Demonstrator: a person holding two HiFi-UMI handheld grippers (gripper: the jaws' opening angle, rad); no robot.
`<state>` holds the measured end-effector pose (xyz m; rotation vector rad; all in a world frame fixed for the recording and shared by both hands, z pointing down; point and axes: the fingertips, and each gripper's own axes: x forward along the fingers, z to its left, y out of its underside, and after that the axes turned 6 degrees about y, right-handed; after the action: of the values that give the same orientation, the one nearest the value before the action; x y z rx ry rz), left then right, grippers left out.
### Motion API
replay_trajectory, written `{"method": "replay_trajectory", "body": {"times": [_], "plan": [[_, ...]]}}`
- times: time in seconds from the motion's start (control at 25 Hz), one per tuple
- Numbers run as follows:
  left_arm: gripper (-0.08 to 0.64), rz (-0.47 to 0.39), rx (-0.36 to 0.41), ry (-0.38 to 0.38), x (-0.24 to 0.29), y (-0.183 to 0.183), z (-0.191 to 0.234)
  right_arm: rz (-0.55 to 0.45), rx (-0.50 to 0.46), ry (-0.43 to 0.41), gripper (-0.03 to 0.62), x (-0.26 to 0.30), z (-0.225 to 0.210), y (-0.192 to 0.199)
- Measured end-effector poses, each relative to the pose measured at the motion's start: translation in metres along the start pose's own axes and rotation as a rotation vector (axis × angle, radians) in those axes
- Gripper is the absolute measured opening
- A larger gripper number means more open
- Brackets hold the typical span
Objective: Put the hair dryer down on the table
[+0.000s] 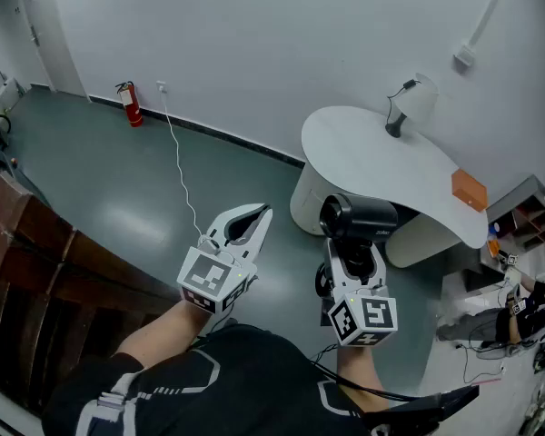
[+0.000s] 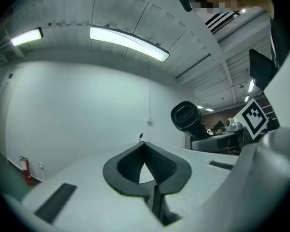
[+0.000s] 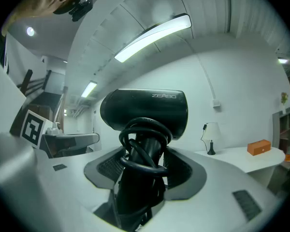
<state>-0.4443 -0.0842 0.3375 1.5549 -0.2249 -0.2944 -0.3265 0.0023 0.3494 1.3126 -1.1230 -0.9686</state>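
- My right gripper (image 3: pixel 144 166) stands wide and is clamped on the handle (image 3: pixel 135 187) of the hair dryer (image 3: pixel 145 110). It holds the hair dryer upright in the air, with the heavy barrel on top.
- The cord (image 3: pixel 142 149) is looped around the handle right where my pads press. I judge that the pads may be biting on cord rather than plastic, so the handle could twist or slide in the grip.
- With the weight above the pads, a quick tilt could swing the barrel over and pull it loose.
- When I let go, a loop of cord could catch on a jaw and drag the hair dryer back as I withdraw.
- My left gripper (image 2: pixel 147 170) is closed on nothing and sits off to the side, so it cannot catch a slip.
- In the head view the hair dryer (image 1: pixel 356 218) hangs at the near edge of the white surface (image 1: pixel 372 153), not clearly over it. If I release too early it may fall to the floor or roll off the rim.
- If I stand it on its handle, it will probably topple. Laying it on its side looks safer.
- The lamp (image 1: pixel 409 107) and the orange box (image 1: pixel 469 189) stand well apart from it, toward the far side. I only risk hitting them if I reach too far.
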Motion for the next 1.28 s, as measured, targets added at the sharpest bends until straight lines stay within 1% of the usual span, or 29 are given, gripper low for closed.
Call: {"method": "replay_trajectory", "body": {"times": [0.2, 0.36, 0.68, 1.04, 1.16, 1.28], "plan": [[0.005, 0.0, -0.002, 0.008, 0.0017, -0.001, -0.0034, 0.004, 0.002, 0.01, 0.258, 0.0009, -0.0001, 0.0008], [0.005, 0.012, 0.0, 0.029, 0.0037, 0.0009, -0.0047, 0.0, 0.0, 0.02, 0.258, 0.0023, -0.002, 0.0001], [0.005, 0.002, -0.002, 0.028, 0.0037, -0.0006, -0.0016, 0.004, -0.005, 0.032, 0.258, 0.0028, -0.0036, 0.0013], [0.006, -0.007, -0.003, 0.06, 0.0034, -0.0016, -0.0037, -0.014, 0.009, 0.053, 0.259, 0.0035, -0.0028, -0.0015], [0.005, -0.005, -0.01, 0.068, 0.0034, 0.0002, -0.0032, -0.011, -0.004, 0.063, 0.259, 0.0042, -0.0032, -0.0016], [0.005, -0.007, -0.018, 0.083, 0.003, 0.0011, -0.001, -0.009, 0.004, 0.077, 0.259, 0.0053, -0.0015, -0.0018]]}}
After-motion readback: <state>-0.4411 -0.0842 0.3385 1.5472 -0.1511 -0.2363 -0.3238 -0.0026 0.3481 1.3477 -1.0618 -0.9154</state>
